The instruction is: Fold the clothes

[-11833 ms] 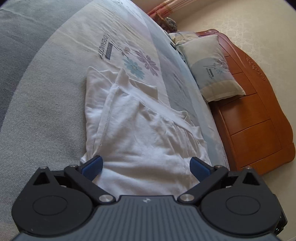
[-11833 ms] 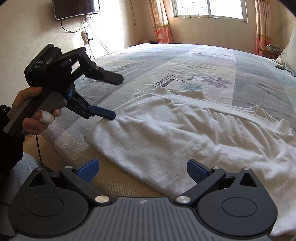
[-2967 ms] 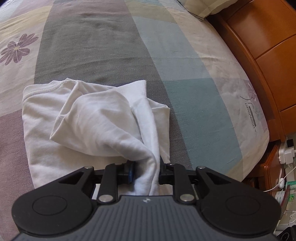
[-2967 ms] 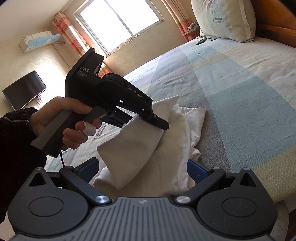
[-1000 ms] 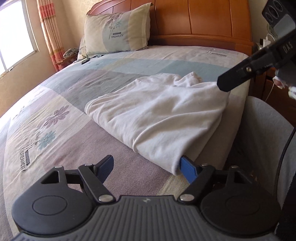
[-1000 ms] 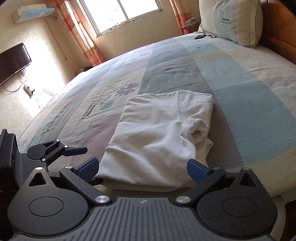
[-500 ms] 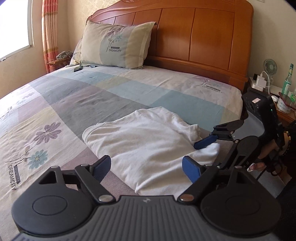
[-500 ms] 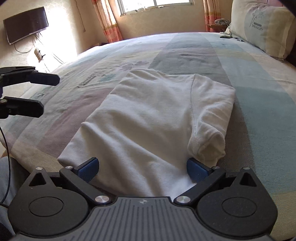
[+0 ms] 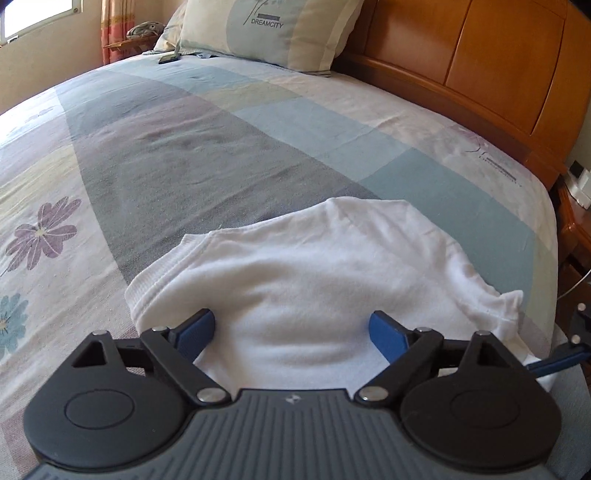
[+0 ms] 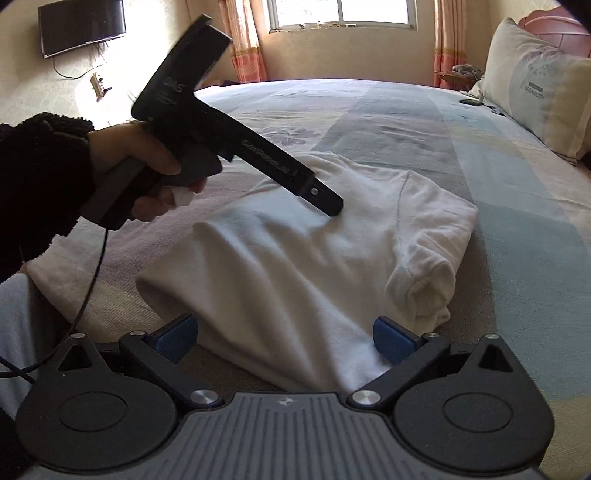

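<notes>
"DREAMCITY" was printed in dark capitals on the pillow (image 9: 273, 29) by the headboard. The left gripper (image 10: 328, 205) carried pale lettering on its black body, "DAS" near the top (a longer word on its arm was too blurred to read).
</notes>
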Available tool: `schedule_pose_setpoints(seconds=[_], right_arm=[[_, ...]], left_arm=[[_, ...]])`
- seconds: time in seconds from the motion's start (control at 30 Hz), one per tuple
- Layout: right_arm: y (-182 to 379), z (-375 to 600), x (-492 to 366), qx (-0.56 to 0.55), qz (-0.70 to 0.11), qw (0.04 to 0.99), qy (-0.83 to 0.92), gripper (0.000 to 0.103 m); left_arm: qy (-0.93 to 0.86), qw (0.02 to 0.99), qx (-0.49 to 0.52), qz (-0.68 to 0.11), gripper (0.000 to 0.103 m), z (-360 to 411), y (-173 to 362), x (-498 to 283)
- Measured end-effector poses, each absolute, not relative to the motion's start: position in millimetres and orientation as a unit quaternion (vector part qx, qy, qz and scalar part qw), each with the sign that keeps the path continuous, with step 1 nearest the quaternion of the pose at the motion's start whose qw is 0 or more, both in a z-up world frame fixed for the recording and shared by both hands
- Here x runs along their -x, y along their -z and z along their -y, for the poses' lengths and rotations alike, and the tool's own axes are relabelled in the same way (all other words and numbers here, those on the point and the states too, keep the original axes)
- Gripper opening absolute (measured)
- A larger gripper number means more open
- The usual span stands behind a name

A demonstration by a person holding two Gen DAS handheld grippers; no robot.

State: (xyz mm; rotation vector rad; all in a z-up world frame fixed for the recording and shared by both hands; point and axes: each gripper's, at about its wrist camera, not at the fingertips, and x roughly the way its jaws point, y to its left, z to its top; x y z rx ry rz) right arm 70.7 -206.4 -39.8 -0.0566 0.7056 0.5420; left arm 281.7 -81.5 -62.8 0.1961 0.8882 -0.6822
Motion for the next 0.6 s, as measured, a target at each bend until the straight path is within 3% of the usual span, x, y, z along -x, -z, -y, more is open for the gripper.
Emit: schedule_pose_setpoints(seconds=[0.17, 0.33, 0.6], right_arm=[[14.8, 160.7, -77.9, 0.043, -0.302, 0.864, -0.400, 0.103], [34.9, 107.7, -105.4, 0.066, -0.332, 0.819, -0.462, 0.103], [56.1, 127.6, -90.6, -0.027, -0.391, 0.806, -0.442, 0.103]], left_arm=[[0.333, 0.830, -0.067, -0.442, 0.091, 73.8, 62.8, -293.0], [0.331, 0.829, -0.063, -0.447, 0.091, 71.6, 62.6, -296.2], [0.311, 0.841, -0.030, -0.441, 0.090, 67.5, 59.3, -301.2]])
